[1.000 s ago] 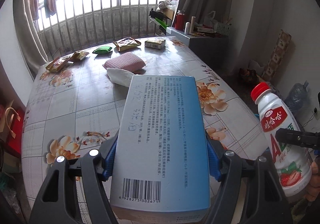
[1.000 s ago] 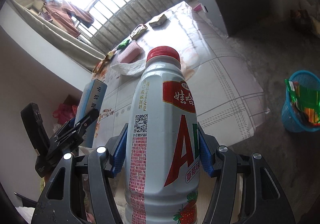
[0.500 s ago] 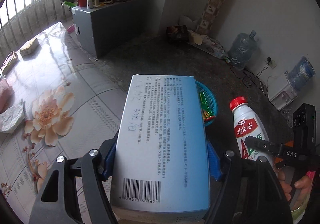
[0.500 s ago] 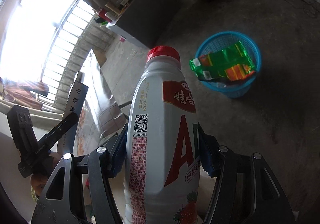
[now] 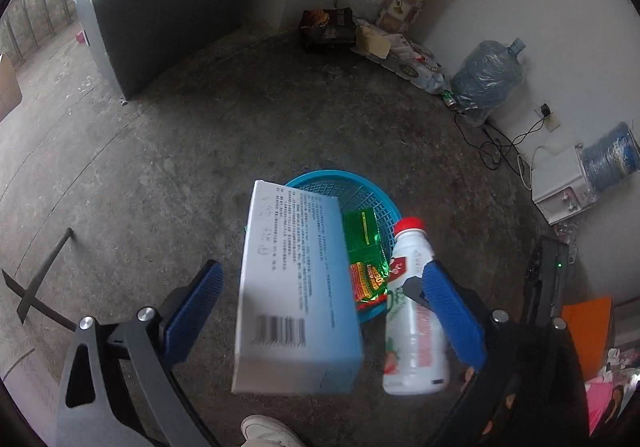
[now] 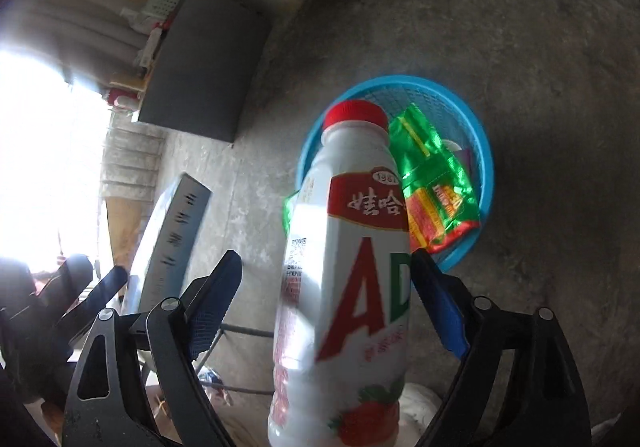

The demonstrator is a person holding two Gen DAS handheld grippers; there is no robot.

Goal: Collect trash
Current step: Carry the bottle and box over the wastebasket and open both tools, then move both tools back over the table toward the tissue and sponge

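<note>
1. The left gripper (image 5: 320,287) has its blue pads (image 5: 192,311) spread wide, and neither pad touches the pale blue box (image 5: 296,299). The box hangs between them, blurred, with its far end over the near rim of the blue basket (image 5: 384,203) on the concrete floor. I judge it to be dropping free.
2. The basket already holds a crumpled green and red snack wrapper (image 5: 366,259). This leaves less room at the near side, so the box looks likely to clip the rim unless it tips forward as it goes.
3. The right gripper (image 6: 326,295) is also wide open. Its left pad is well clear of the white drink bottle (image 6: 352,271) with the red cap. Whether the right pad touches the bottle I cannot tell, as they overlap in the right wrist view. The bottle's cap end points over the basket (image 6: 486,171).
4. To do this step well, both grippers should sit squarely above the basket's middle before letting go, low enough that nothing bounces out.
5. The main risk seems to be the bottle rolling off across the floor.
</note>
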